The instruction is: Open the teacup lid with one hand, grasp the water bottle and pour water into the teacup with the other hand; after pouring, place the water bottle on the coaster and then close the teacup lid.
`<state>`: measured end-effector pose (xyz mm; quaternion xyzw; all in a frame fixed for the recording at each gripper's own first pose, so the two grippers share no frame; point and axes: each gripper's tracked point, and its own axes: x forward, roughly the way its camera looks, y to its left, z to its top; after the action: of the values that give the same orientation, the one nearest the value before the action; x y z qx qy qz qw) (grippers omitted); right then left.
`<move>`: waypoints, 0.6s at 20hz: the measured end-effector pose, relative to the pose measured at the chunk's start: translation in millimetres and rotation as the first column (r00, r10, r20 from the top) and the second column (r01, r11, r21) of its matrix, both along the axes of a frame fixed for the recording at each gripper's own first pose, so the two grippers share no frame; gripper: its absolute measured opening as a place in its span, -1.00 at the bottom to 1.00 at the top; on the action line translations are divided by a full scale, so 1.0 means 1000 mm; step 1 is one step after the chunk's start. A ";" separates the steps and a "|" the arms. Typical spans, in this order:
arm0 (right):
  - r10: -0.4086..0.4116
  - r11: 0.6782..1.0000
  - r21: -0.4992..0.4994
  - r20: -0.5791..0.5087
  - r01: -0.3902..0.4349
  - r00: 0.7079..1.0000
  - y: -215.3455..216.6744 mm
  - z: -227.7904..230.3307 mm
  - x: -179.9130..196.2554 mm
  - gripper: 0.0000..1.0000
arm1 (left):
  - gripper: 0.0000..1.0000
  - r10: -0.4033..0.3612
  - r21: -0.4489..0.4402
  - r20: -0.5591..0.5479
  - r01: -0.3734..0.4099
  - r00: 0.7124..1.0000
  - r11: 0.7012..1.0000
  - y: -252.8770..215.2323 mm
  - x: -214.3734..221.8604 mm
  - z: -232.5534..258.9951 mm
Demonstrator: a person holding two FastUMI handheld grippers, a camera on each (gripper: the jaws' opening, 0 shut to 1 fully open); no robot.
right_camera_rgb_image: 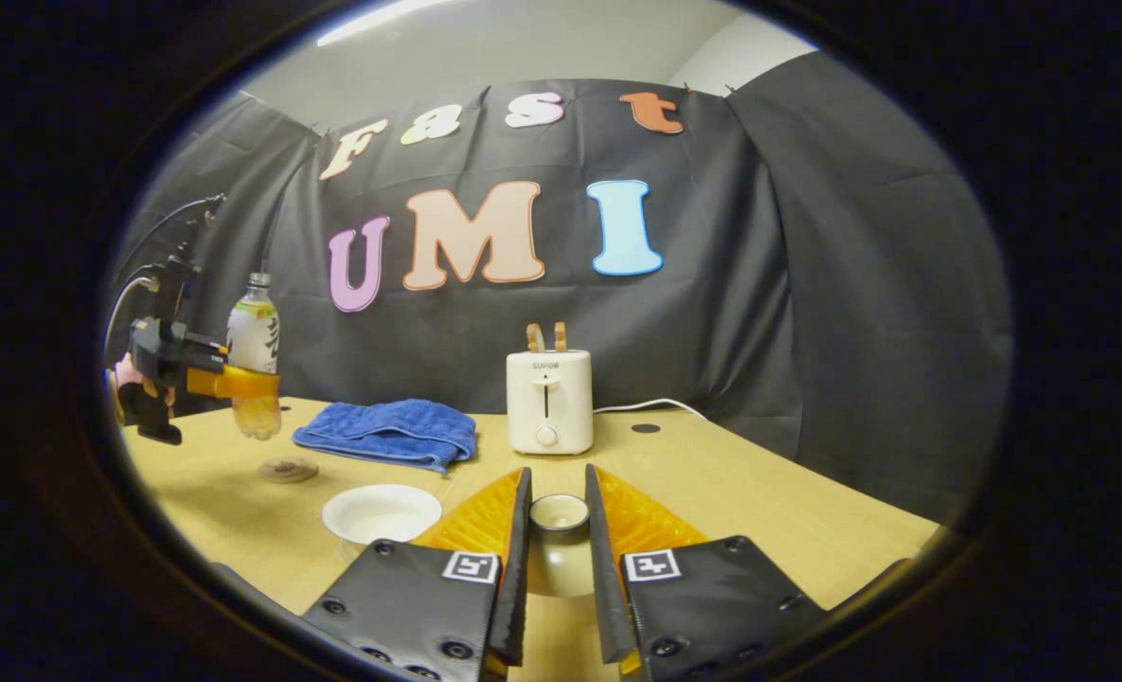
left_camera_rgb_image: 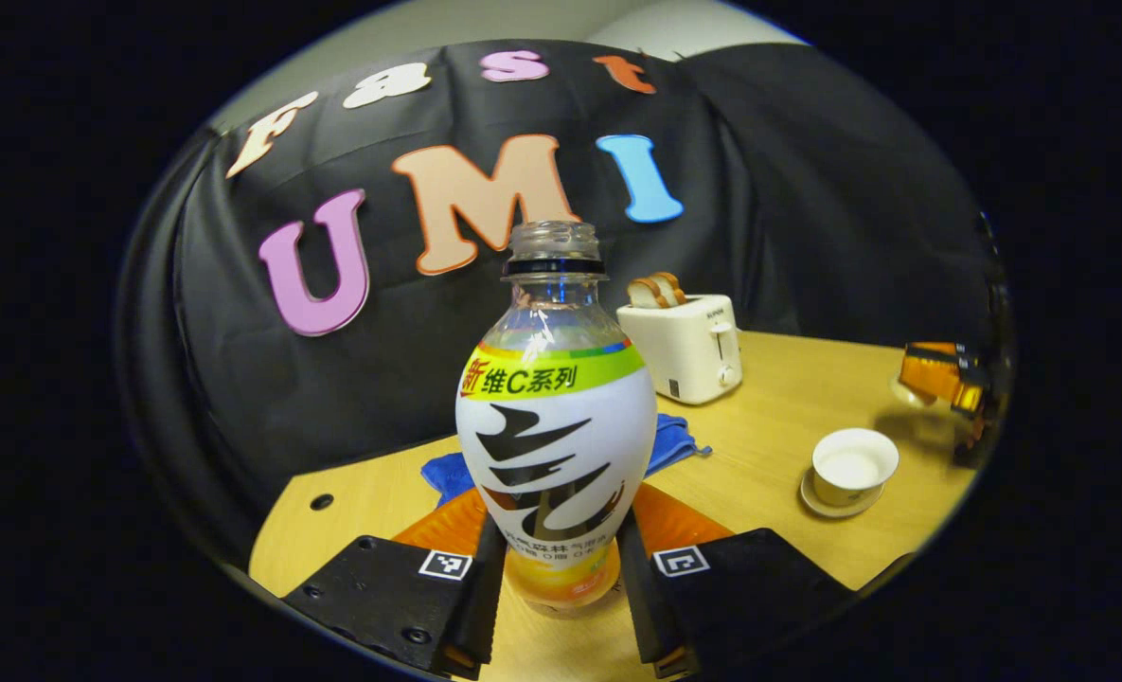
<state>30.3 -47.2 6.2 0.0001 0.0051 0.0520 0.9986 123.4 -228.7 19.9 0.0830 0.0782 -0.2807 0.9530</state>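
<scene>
Wooden table (right_camera_rgb_image: 731,493): holds everything in the booth.
Left gripper (left_camera_rgb_image: 561,587): fingers clamp the lower body of the water bottle (left_camera_rgb_image: 556,445), which stands upright, uncapped, lifted off the table in the right gripper view.
Right gripper (right_camera_rgb_image: 558,578): fingers narrow, pressing both sides of the teacup lid (right_camera_rgb_image: 559,545), held knob-up above the table.
Teacup (left_camera_rgb_image: 852,469): open, on its saucer, to the right in the left gripper view.
Coaster (right_camera_rgb_image: 288,469): on the table below the held bottle, near the blue towel (right_camera_rgb_image: 390,433).
Toaster (right_camera_rgb_image: 549,401): far side, bread slices standing in its slots.
</scene>
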 end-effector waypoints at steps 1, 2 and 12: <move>0.000 1.000 0.000 0.000 0.000 1.000 0.000 0.000 0.000 -0.34 | 0.09 0.009 -0.050 -0.021 -0.010 1.000 0.999 0.000 0.002 -0.002; 0.000 1.000 0.000 0.000 0.000 1.000 0.000 0.000 0.001 -0.34 | 0.07 0.012 -0.095 -0.041 -0.016 0.999 0.995 0.000 0.003 -0.005; 0.000 1.000 0.000 -0.002 0.000 1.000 0.000 0.000 0.003 -0.34 | 0.10 0.058 -0.167 -0.148 -0.083 0.987 0.982 -0.001 0.007 -0.032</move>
<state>33.1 -46.8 5.7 0.0001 0.0061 0.0521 0.9986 130.5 -230.1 -12.1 -0.0230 0.1244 -0.2576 0.9579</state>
